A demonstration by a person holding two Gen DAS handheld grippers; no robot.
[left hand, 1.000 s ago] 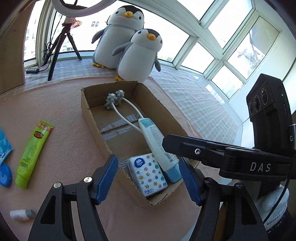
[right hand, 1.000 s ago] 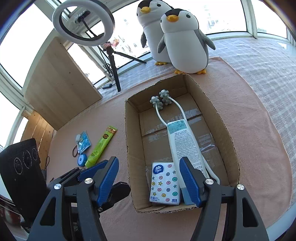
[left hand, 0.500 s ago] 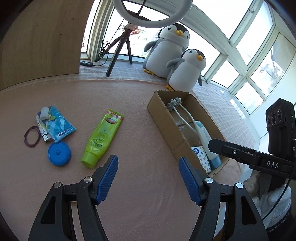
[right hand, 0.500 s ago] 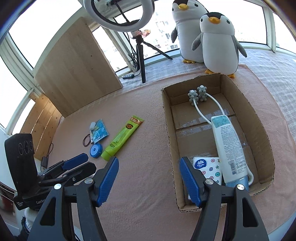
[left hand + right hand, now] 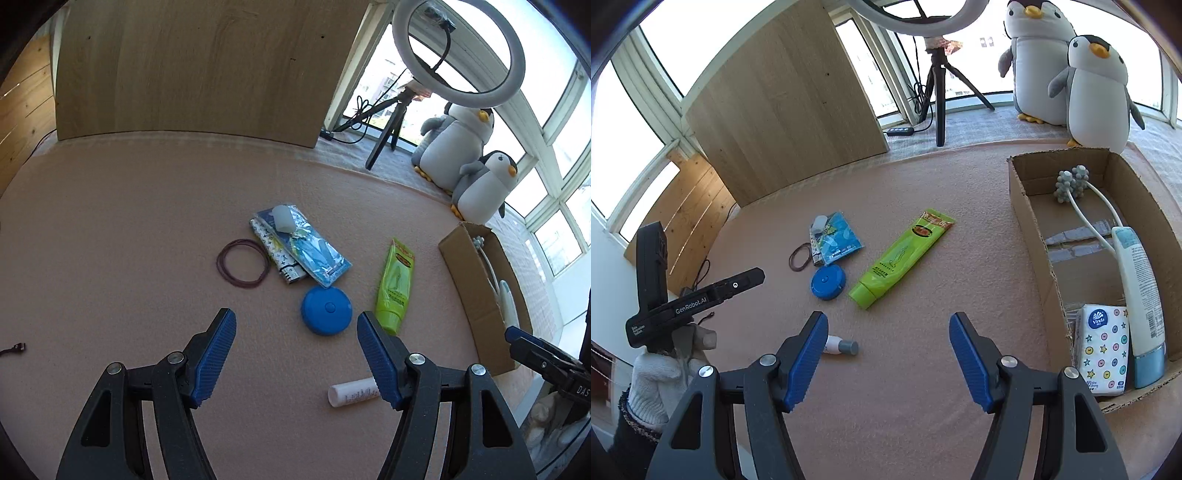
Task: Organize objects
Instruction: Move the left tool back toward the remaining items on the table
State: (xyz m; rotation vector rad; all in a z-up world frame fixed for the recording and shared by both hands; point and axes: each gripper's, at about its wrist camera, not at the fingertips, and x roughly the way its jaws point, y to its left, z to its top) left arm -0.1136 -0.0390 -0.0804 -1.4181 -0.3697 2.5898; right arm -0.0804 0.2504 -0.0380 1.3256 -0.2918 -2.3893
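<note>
The green tube (image 5: 900, 257) is laid flat on the pink mat (image 5: 923, 424), its long axis on a diagonal in the right wrist view: the cap is pointed toward the near left, the crimped orange-printed end toward the far right and the box (image 5: 1032, 236). A blue disc (image 5: 827, 282) is seen just left of its cap, apart from it. Beyond the disc, a blue packet (image 5: 308, 245) is stacked over a patterned one, with a small pale object on top; what that object is cannot be made out. Brown bands (image 5: 242, 263) are laid beside the packets. A small white bottle (image 5: 842, 345) with a grey cap is placed on its side near the grippers; in both views it is partly covered by a blue finger.

In the box, a white bottle (image 5: 1140, 291) is pointed lengthwise, blue cap nearest, beside a tissue pack (image 5: 1102, 350) and a white massager (image 5: 1071, 182) at the far end. The box is cut off in the left wrist view.

The left gripper (image 5: 295, 354) and right gripper (image 5: 888, 356) are held with fingers spread wide, nothing between them.
</note>
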